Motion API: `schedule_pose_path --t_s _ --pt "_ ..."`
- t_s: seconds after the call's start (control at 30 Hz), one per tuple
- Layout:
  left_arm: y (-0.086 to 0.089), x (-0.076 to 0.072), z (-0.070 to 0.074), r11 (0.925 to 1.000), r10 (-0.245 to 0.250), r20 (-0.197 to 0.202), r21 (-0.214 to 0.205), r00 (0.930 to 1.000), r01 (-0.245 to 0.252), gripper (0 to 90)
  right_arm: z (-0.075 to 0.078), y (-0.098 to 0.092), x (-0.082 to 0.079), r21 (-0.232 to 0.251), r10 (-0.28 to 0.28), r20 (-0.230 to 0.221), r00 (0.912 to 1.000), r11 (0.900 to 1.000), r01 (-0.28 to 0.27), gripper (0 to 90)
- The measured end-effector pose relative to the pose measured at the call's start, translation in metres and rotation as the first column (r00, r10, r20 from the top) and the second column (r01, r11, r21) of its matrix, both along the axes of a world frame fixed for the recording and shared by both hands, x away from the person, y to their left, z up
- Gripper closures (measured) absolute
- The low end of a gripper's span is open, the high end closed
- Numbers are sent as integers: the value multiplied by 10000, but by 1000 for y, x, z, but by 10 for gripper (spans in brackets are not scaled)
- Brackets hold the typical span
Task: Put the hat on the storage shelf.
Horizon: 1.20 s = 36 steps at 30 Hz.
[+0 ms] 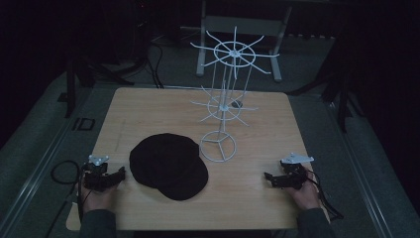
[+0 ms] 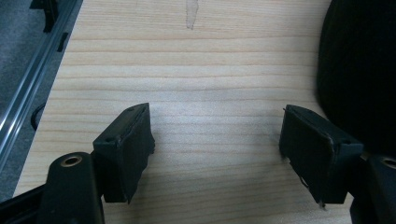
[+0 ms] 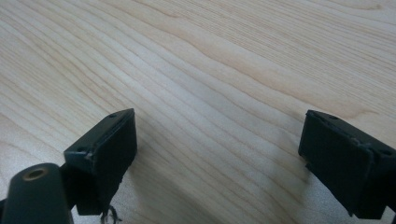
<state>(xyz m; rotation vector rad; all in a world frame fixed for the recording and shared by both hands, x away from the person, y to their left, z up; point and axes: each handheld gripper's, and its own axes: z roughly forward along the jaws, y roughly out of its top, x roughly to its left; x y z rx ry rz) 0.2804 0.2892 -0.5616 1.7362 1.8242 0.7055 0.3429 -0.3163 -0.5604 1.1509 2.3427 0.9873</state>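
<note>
You had the black cap (image 1: 168,166) lying flat on the wooden table (image 1: 148,106), toward the near edge and a little left of centre. It looked soft and matte, a rounded crown with a lobe, probably the brim, pushing out toward the near right, so the outline read as two overlapping dark rounds. No stitching or marking could be made out in the dim light.

Just behind and to the right of the cap stood a white wire rack (image 1: 225,99): a ring base with three spokes, a thin upright stem, and two tiers of radiating arms. The ring base sat just beside the cap's far right edge; whether they touched could not be told.

Your left gripper (image 1: 118,174) rested near the table's near left corner, just beside the cap, jaws spread wide with bare wood between them. In the left gripper view the cap (image 2: 359,70) showed as a dark mass beyond the right-hand jaw. Your right gripper (image 1: 268,177) sat well apart from the cap near the near right edge, jaws likewise spread over bare wood.
</note>
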Motion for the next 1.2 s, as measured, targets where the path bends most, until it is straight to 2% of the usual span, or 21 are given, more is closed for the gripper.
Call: schedule_pose_path --t_s 0.2,0.3,0.33,0.37,0.4,0.6,0.83,0.93,1.07,1.2 --pt "-1 -1 1 10000 -76 -83 -4 9999 76 274 0 2 -1 8 -171 9 9999 9999 171 114" --pt "-1 -2 2 10000 -89 -144 -9 9999 89 308 0 2 -1 6 -186 10 9998 9998 186 115" --pt "0 -3 5 9999 26 -324 -110 9995 -29 337 0 2 -1 6 -198 9 9998 9998 198 115" --pt "0 -3 5 9999 26 -324 -110 9995 -29 347 0 2 -1 6 -198 9 9998 9998 198 115" --pt "2 -5 8 9991 43 -177 -419 9998 -50 348 0 2 -1 7 -200 10 9998 9998 200 115" --pt "4 -7 19 9970 87 31 -768 10000 -85 348 0 2 -2 -2 -233 19 9997 9997 233 117" --pt "-1 -10 31 9937 -444 -14 -1033 9990 441 348 0 2 -2 1 -251 18 9997 9997 251 117" --pt "-3 -11 36 9905 -716 -169 -1193 9973 691 348 0 2 -2 -1 -249 18 9997 9997 249 117" --pt "-5 -12 43 9840 -1093 -216 -1438 9938 1051 346 0 2 -2 0 -249 19 9997 9997 249 117" --pt "-7 -12 50 9767 -1301 -79 -1731 9915 1267 334 0 2 -2 2 -261 13 9997 9997 261 117"
